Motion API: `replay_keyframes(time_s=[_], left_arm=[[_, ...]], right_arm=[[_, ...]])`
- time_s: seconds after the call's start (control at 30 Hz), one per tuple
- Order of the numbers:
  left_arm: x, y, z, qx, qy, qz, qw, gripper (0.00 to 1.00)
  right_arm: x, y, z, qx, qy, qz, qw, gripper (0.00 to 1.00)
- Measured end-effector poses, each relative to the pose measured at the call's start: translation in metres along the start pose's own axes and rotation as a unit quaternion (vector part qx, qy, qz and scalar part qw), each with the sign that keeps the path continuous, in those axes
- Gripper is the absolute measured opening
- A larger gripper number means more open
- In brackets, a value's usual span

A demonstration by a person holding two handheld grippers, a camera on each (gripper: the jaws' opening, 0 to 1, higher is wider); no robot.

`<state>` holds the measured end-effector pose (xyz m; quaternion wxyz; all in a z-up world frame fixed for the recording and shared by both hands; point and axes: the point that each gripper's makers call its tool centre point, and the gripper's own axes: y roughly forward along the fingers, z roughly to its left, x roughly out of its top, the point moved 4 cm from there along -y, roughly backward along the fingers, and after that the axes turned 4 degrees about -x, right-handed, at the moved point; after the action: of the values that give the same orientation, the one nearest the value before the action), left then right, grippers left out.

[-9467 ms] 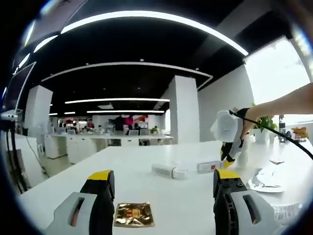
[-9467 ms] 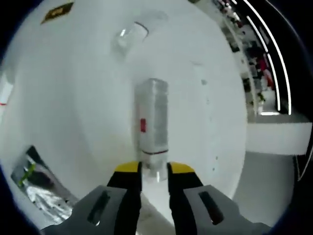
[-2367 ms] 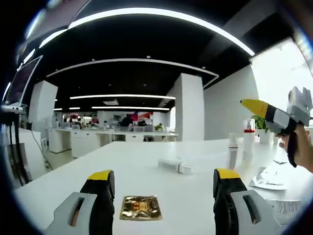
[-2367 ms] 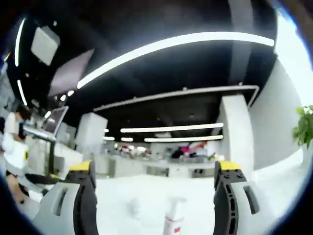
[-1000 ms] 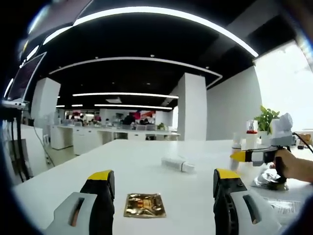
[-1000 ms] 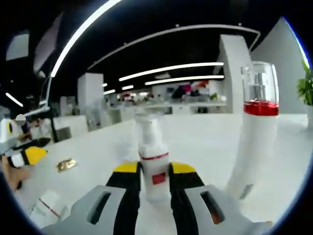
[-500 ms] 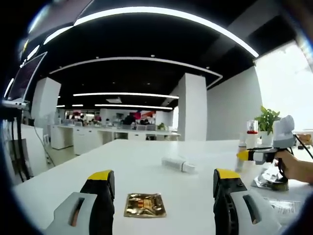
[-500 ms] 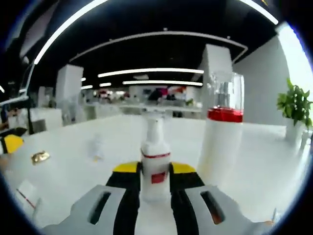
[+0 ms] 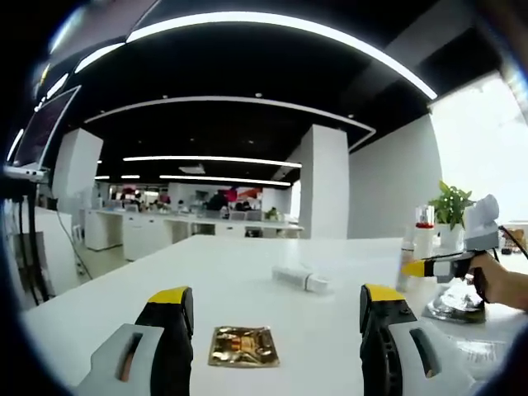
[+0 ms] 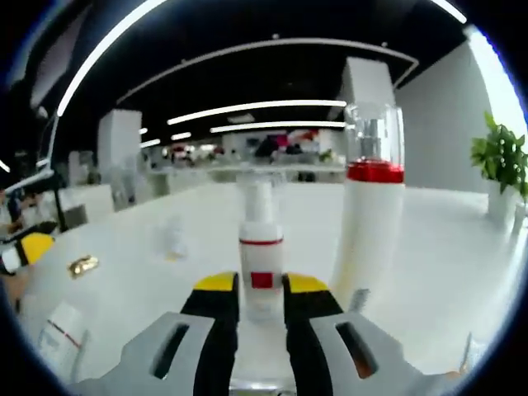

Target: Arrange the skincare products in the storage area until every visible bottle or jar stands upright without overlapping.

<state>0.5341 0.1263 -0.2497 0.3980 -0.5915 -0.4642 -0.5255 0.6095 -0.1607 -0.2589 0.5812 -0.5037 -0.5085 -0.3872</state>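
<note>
White surface (image 9: 247,272) stretching wide under dark ceiling with light strips. Left tongs (image 9: 276,309) hovering level and released, gold sachet (image 9: 242,346) lying between jaws, white tube (image 9: 301,279) lying flat farther off amid open room. Right tongs (image 10: 261,290) reaching level, clenched on small upright pump bottle (image 10: 261,268), red label square showing, writing unreadable. Tall red-banded bottle (image 10: 370,214) standing upright just beside, right of it.

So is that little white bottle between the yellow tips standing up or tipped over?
Upright: the small white red-banded pump bottle stands vertical, pump on top.
</note>
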Motion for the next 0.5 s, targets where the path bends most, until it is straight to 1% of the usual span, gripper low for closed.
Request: replay_keyframes(time_s=[0.13, 0.23, 0.3, 0.37, 0.43, 0.5], left_arm=[[0.000, 0.001, 0.001, 0.000, 0.000, 0.001, 1.0000, 0.85], [0.000, 0.002, 0.002, 0.000, 0.001, 0.001, 1.0000, 0.85], [-0.001, 0.003, 0.003, 0.000, 0.002, 0.003, 1.0000, 0.85], [-0.001, 0.004, 0.003, -0.001, 0.003, 0.003, 1.0000, 0.85], [-0.001, 0.004, 0.003, -0.001, 0.003, 0.004, 1.0000, 0.85], [-0.001, 0.004, 0.003, -0.001, 0.004, 0.005, 1.0000, 0.85]], right_arm=[[0.003, 0.000, -0.002, 0.000, 0.007, -0.004, 1.0000, 0.18], [0.003, 0.005, -0.004, -0.003, 0.004, -0.013, 0.9999, 0.21], [0.000, 0.010, -0.003, 0.001, 0.006, -0.004, 1.0000, 0.22], [-0.004, 0.013, -0.003, 0.001, 0.003, 0.005, 1.0000, 0.20], [-0.004, 0.016, -0.004, 0.000, 0.001, 0.000, 1.0000, 0.19], [-0.003, 0.016, -0.005, -0.007, -0.006, 0.002, 1.0000, 0.19]])
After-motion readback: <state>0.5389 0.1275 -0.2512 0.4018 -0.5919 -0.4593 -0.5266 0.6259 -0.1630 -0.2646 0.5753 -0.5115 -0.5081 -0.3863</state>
